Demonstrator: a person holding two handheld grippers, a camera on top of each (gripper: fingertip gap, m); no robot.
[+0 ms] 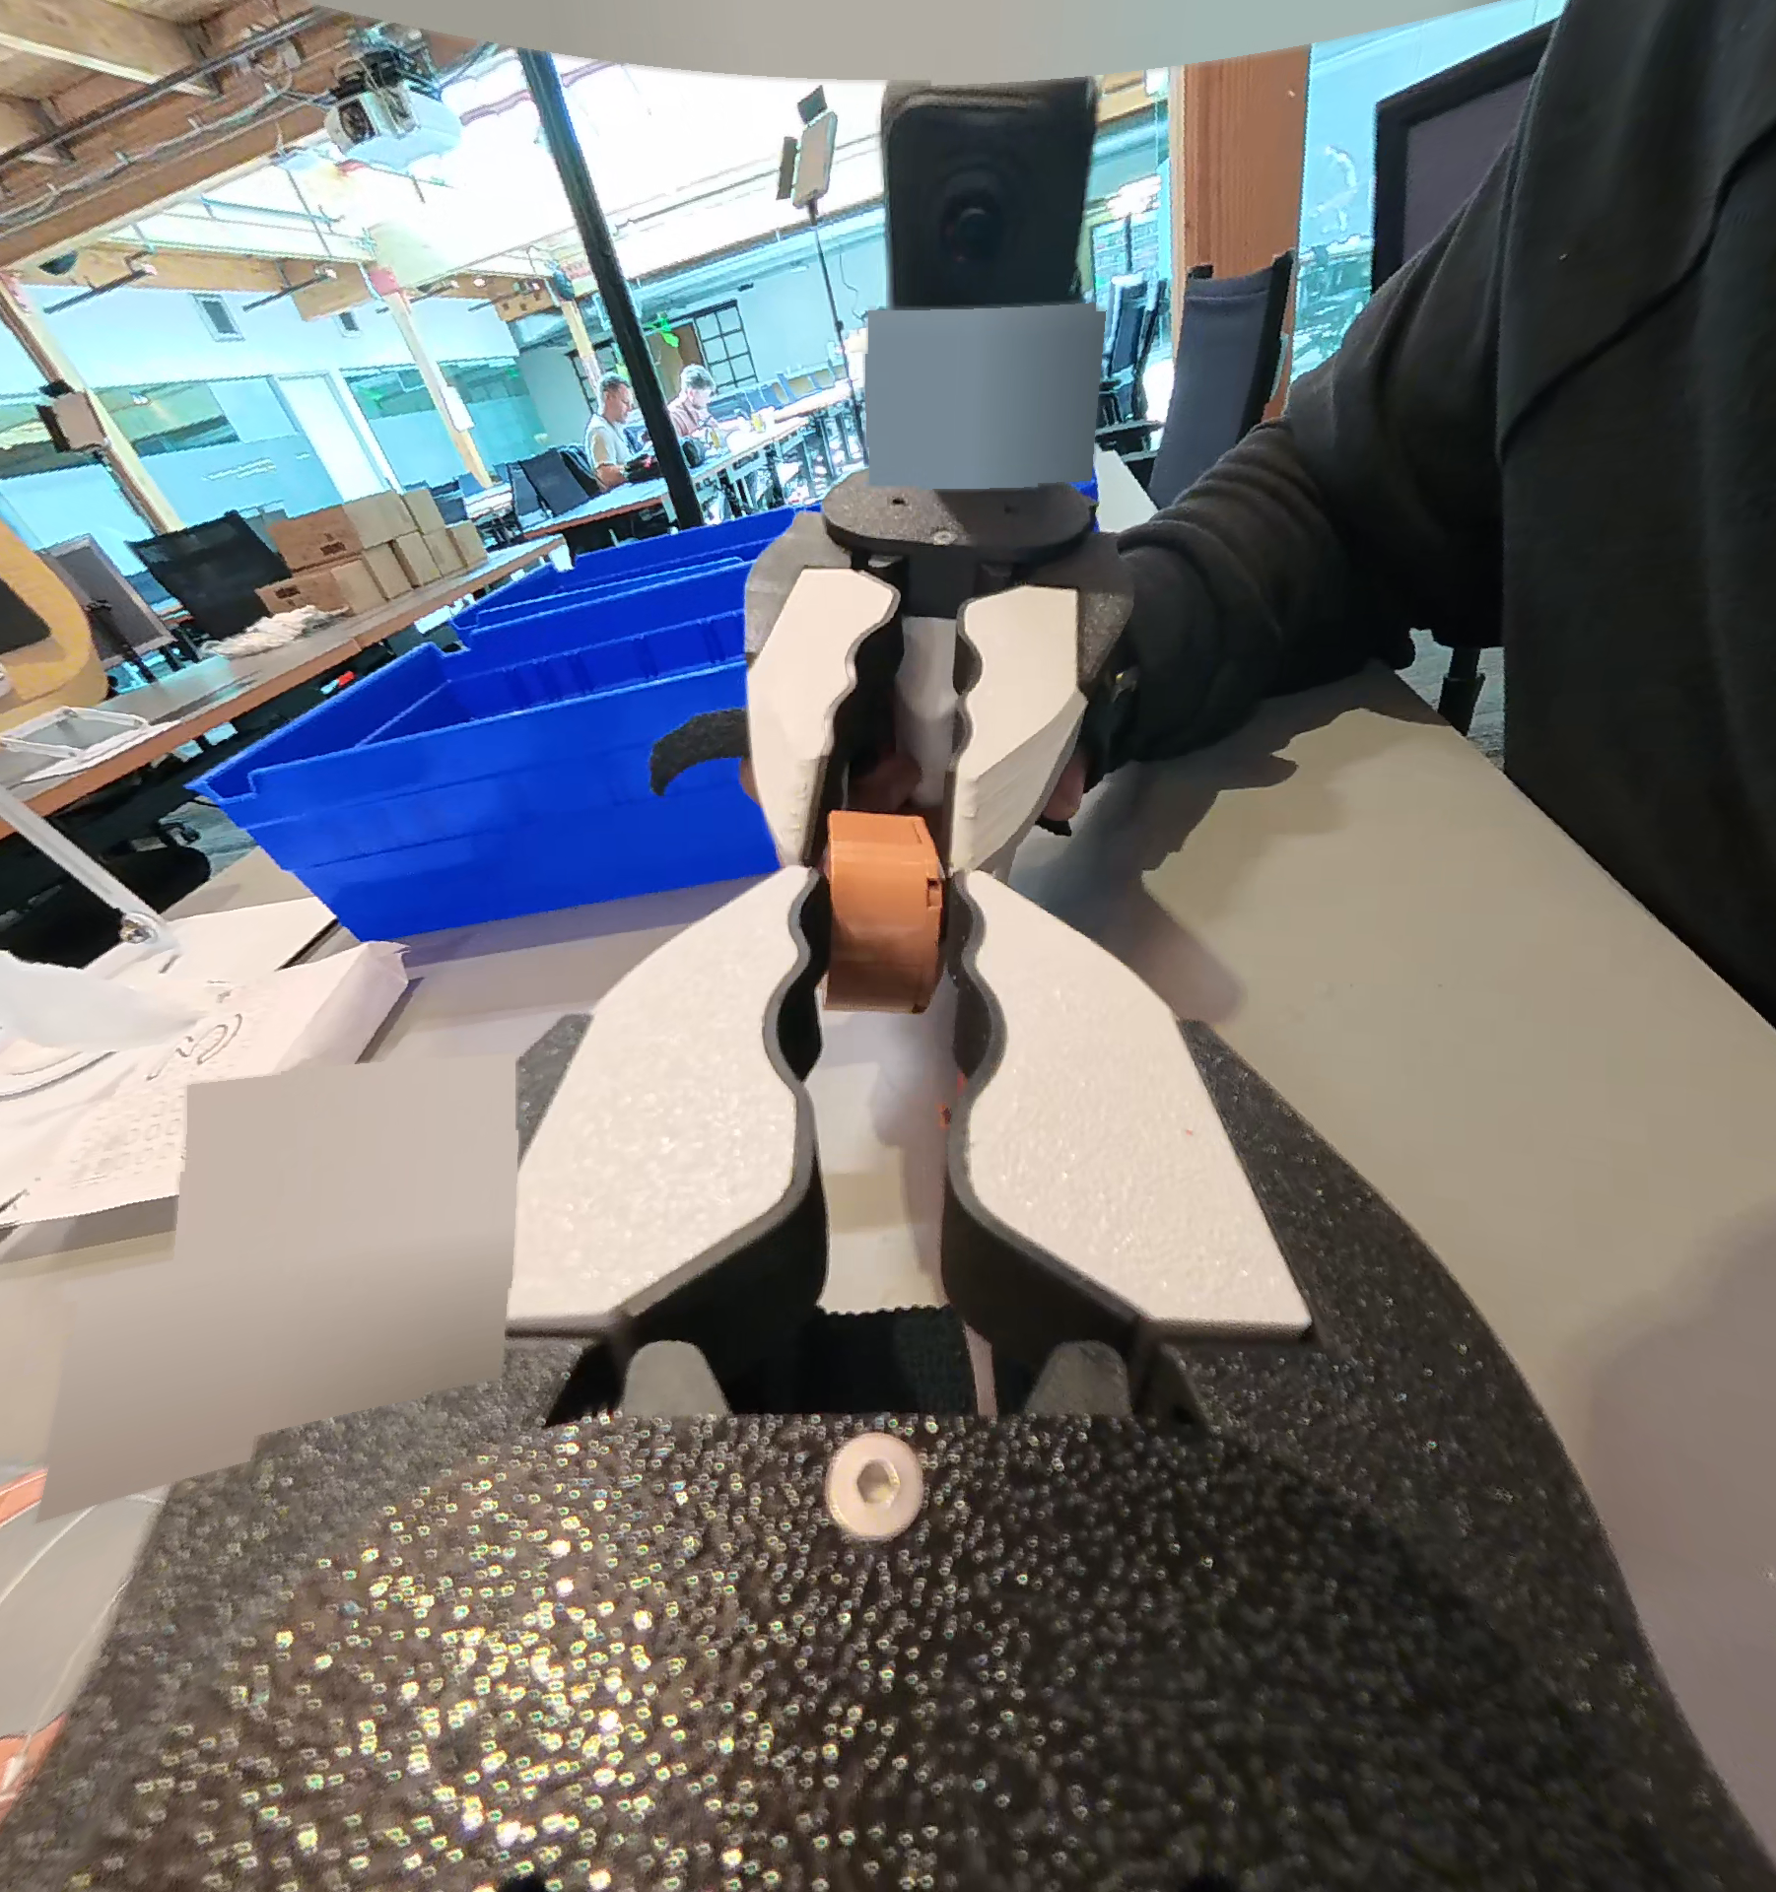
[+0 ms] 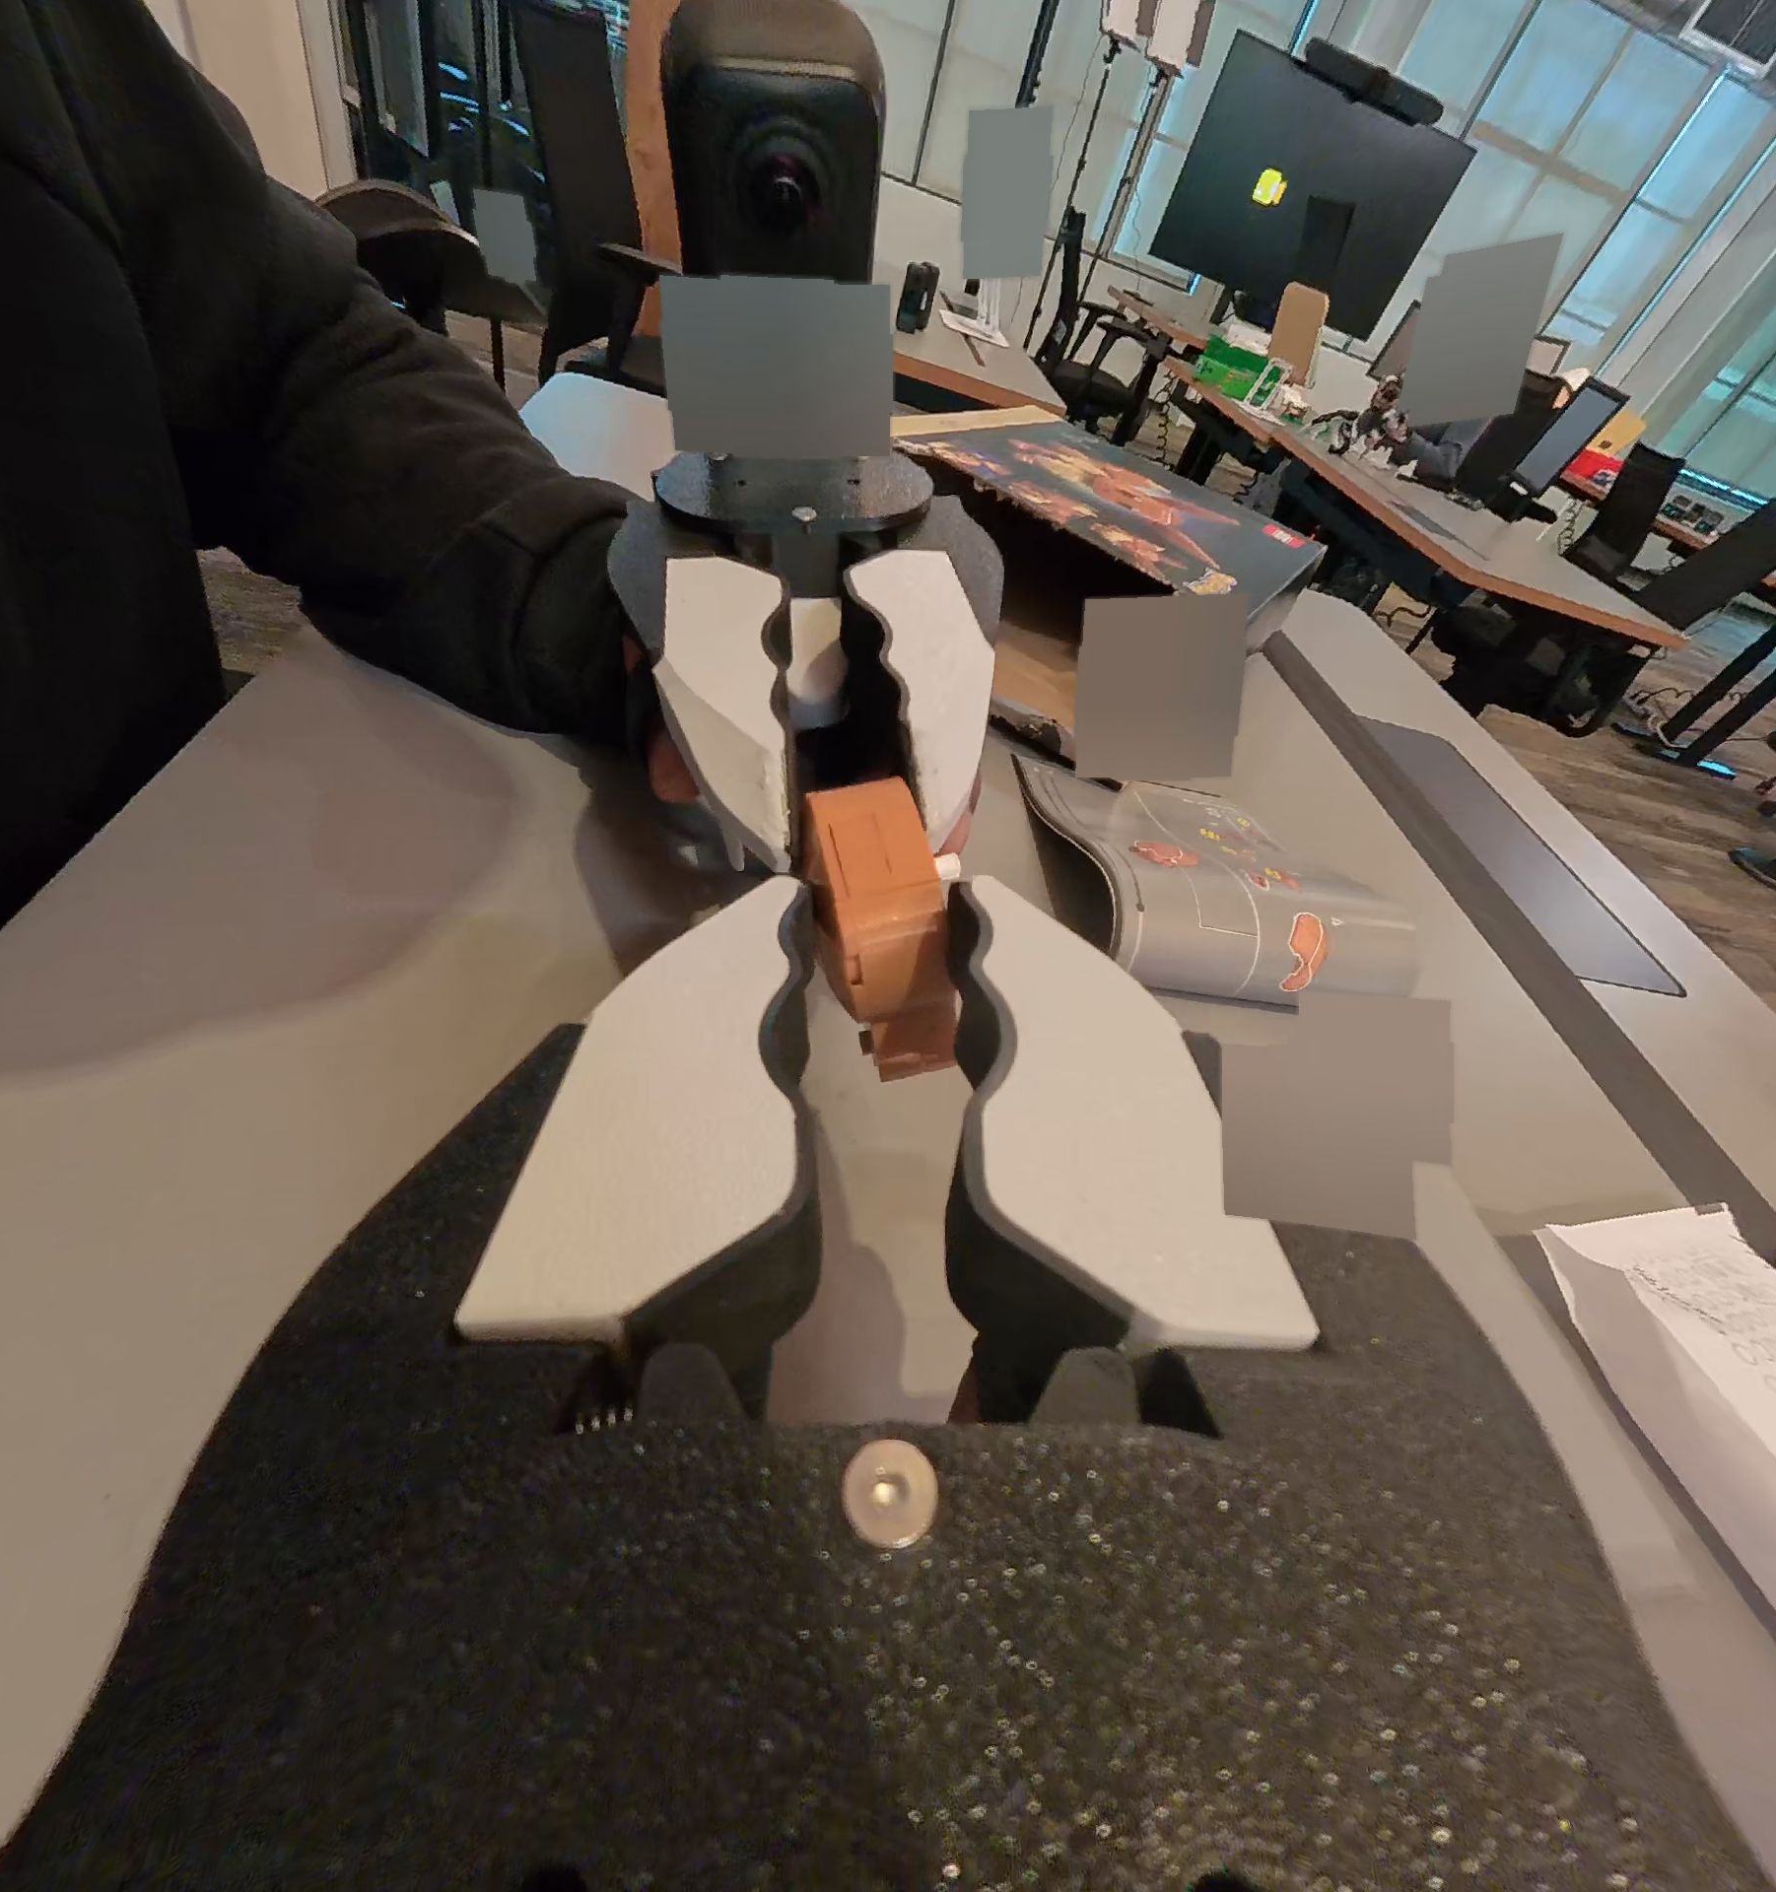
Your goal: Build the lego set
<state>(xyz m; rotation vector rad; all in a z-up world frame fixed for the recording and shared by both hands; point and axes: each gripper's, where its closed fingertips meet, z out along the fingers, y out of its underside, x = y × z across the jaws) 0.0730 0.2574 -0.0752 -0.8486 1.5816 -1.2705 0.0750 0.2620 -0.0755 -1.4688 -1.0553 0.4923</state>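
Behind the brown brick piece (image 1: 879, 911), 2 hand-held grippers gripping it, blue bins (image 1: 515, 778).

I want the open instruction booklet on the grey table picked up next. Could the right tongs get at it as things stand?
Probably not yet. The right tongs and the left tongs both grip the orange-brown brick-built block. The way to the open instruction booklet beside them looks clear, on the grey table.
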